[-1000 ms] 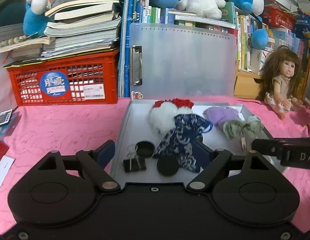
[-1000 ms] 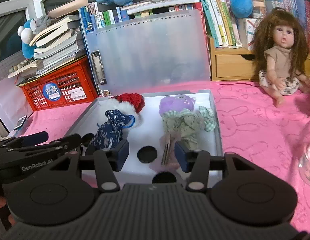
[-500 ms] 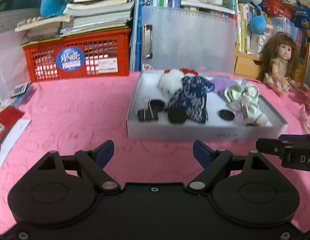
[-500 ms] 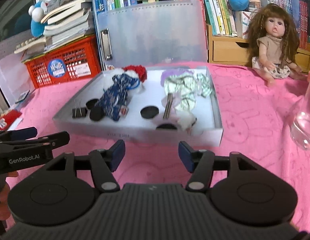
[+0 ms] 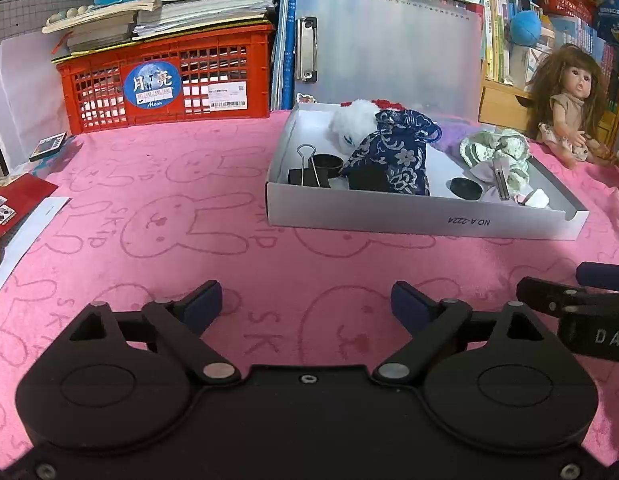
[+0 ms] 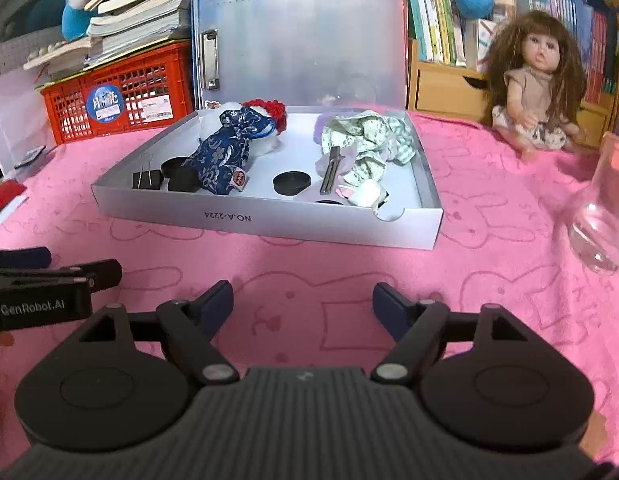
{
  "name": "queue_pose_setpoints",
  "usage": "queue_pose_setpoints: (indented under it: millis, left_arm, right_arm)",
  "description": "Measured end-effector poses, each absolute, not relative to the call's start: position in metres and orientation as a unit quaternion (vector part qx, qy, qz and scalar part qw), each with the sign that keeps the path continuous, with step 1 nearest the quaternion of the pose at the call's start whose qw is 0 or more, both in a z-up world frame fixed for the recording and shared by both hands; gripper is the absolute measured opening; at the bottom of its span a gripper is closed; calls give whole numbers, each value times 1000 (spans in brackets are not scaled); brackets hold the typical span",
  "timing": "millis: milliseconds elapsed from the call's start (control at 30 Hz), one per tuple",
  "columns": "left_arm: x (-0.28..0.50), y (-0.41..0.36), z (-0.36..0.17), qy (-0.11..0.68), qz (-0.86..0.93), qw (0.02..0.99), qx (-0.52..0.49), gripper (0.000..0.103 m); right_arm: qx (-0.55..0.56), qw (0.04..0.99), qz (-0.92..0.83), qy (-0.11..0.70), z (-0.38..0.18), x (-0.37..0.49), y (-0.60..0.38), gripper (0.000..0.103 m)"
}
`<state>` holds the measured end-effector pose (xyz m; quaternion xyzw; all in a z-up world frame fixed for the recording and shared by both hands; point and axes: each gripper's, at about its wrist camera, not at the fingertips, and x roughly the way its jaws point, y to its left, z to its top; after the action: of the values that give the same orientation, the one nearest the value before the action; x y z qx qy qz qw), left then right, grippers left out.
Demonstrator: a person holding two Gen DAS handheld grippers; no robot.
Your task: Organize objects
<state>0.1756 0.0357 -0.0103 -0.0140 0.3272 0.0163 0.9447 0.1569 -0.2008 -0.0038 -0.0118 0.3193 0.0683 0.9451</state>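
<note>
A shallow grey box [image 5: 421, 220] [image 6: 265, 216] sits on the pink cloth, holding a blue patterned pouch [image 5: 393, 156] [image 6: 225, 152], a white and red plush [image 5: 353, 120], a green floral cloth [image 6: 369, 136], a black binder clip [image 5: 307, 174] [image 6: 147, 178], a hair clip [image 6: 330, 170] and black round lids [image 6: 291, 182]. My left gripper [image 5: 307, 304] hovers over the cloth well in front of the box, jaws opening, nothing between them. My right gripper [image 6: 303, 300] does the same beside it, jaws opening and empty.
A red crate [image 5: 165, 76] stacked with books stands back left, a translucent clipboard case [image 6: 305, 44] behind the box. A doll [image 6: 537, 80] sits back right; a clear glass vessel [image 6: 603, 216] stands at the right. Papers and a red booklet [image 5: 17, 204] lie at the left edge.
Both grippers have pulled back from over the box toward the near side of the cloth and sunk lower. Their jaws have spread wider. The box contents lie unchanged.
</note>
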Motion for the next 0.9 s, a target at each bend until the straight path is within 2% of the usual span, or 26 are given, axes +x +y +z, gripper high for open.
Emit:
queue_pose_setpoints:
  millis: [167, 300, 467, 900]
  left_arm:
    - [177, 36, -11, 332, 17, 943, -14, 97]
    - [179, 34, -12, 337, 21, 941, -8, 102]
    - [180, 33, -13, 339, 25, 941, -7, 103]
    - [180, 33, -13, 339, 25, 940, -5, 103]
  right_arm:
    - [-17, 947, 57, 316, -7, 157, -198, 91]
    - [-21, 944, 56, 323, -8, 160, -196, 98]
    - [-23, 943, 46, 330, -11, 163, -194, 103]
    - [-23, 943, 47, 330, -11, 163, -195, 103]
